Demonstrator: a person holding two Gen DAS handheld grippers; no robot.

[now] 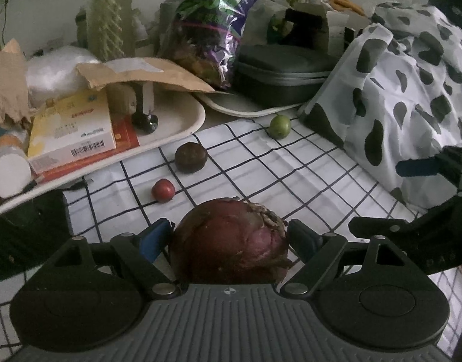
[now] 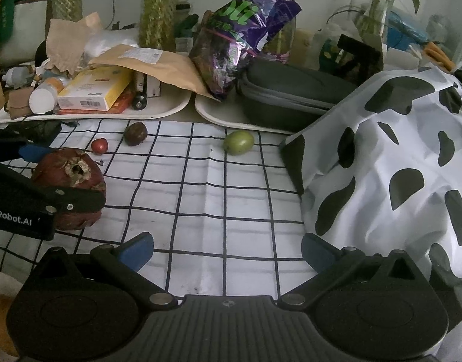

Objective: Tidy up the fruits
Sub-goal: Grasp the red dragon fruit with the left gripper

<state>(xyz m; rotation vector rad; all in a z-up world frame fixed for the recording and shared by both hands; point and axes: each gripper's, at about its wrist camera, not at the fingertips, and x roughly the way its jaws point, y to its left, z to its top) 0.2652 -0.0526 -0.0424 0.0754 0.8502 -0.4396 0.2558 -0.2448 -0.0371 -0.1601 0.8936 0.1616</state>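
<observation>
Four fruits lie on a white cloth (image 2: 231, 199) with a black grid, spread over the desk. Behind it, across the upper half of both views, two white trays (image 2: 170, 107) carry clutter: a yellow box (image 2: 92, 92), a brown paper envelope (image 2: 149, 61), a purple foil bag (image 2: 246, 33) and a dark zip case (image 2: 291, 90). Plant stems stand along the wall at the top. A cow-patterned fabric (image 2: 397, 166) heaps up on the right.

The left tongs (image 1: 229, 235) are clenched on a pomegranate (image 1: 231, 241), dark red with a dried, ragged crown, at lower centre of the left view and at middle left of the right view. Beyond it sit a small red fruit (image 1: 163, 190), a dark brown round fruit (image 1: 191, 157) and a green fruit (image 1: 280, 126), well apart in a diagonal row.

The right tongs (image 2: 228, 253) are released, spread wide with only cloth between them.

Whether the pomegranate touches the cloth cannot be told. An orange shape at the lower left corner of the right view is cut off.
</observation>
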